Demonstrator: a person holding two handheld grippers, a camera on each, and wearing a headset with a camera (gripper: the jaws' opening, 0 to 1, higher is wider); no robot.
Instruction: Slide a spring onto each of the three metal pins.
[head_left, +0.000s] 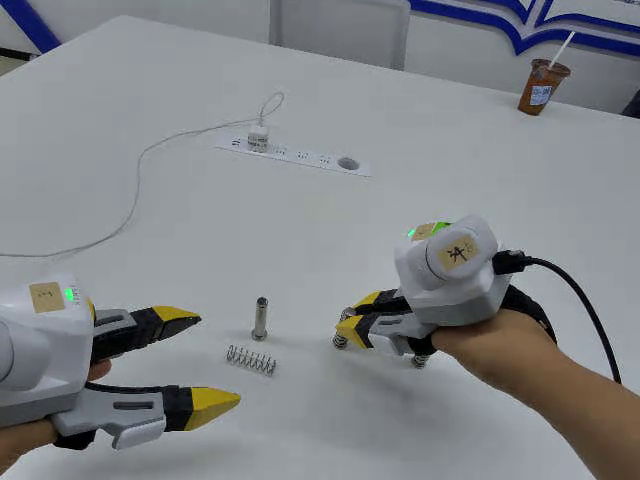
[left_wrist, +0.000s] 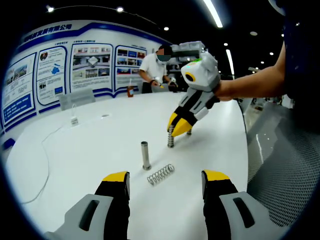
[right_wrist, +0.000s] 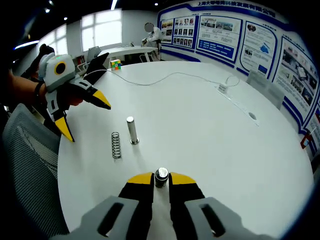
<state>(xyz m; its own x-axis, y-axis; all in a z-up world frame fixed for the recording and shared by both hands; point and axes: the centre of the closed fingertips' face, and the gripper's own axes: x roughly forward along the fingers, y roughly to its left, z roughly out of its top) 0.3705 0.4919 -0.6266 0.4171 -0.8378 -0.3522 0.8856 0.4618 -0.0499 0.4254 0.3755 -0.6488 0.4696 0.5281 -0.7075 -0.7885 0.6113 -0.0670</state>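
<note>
A bare metal pin (head_left: 260, 318) stands upright on the white table (head_left: 330, 230). A loose spring (head_left: 250, 359) lies flat just in front of it. My right gripper (head_left: 350, 327) is shut on the top of a second pin (head_left: 340, 341), which wears a spring. A third sprung pin (head_left: 420, 359) stands under the gripper body. In the right gripper view the gripper (right_wrist: 161, 179) pinches that pin's top (right_wrist: 161, 173), with the bare pin (right_wrist: 132, 131) and the spring (right_wrist: 116, 145) beyond. My left gripper (head_left: 208, 360) is open, left of the loose spring (left_wrist: 161, 174) and the bare pin (left_wrist: 145, 155).
A power strip (head_left: 300, 157) with a plugged charger (head_left: 258, 135) and a white cable lies further back. An iced drink cup (head_left: 541, 86) stands at the far right. A colour cube (right_wrist: 115, 63) sits on another table.
</note>
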